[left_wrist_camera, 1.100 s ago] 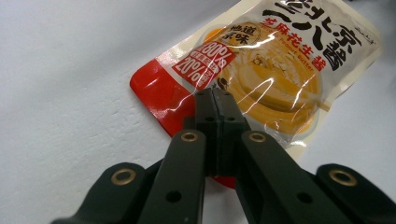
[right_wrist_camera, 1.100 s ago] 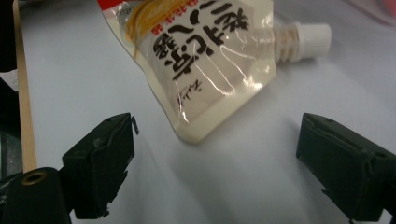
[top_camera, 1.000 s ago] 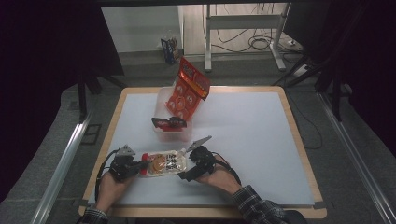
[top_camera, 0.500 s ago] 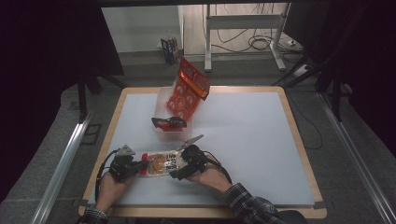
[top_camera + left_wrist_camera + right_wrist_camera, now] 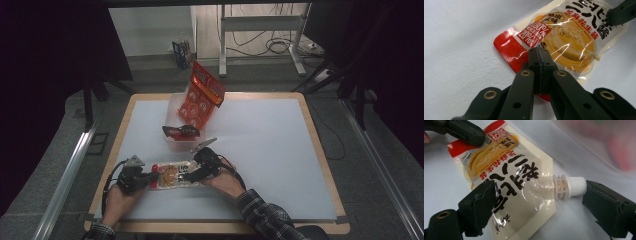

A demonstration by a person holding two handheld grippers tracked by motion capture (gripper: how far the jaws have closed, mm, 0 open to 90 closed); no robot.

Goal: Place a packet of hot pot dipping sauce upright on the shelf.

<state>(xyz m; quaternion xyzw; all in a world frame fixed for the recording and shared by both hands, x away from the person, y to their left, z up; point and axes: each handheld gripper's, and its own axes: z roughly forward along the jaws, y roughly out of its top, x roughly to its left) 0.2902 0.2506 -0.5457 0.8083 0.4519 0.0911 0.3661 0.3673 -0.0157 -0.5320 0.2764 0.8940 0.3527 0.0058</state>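
A spouted sauce pouch (image 5: 172, 176) lies flat on the white table near the front left; it has a pale body, a red bottom edge and a white screw cap (image 5: 576, 186). My left gripper (image 5: 539, 51) is shut on the pouch's red bottom edge (image 5: 509, 50). In the high view that left gripper (image 5: 151, 179) sits at the pouch's left end. My right gripper (image 5: 539, 195) is open at the spout end, one jaw beside the pouch body and the other just past the cap. From above, the right gripper (image 5: 192, 175) is at the pouch's right end.
A clear plastic box (image 5: 175, 107) behind the pouch holds a tall red snack bag (image 5: 200, 97). A dark packet (image 5: 181, 131) rests at the box's front. The white mat (image 5: 270, 150) stretches to the right, ringed by a wooden table edge (image 5: 320, 150).
My right hand has moved left, bringing its open gripper in around the pouch's spout end. The left gripper has kept its hold and the pouch has stayed in place.
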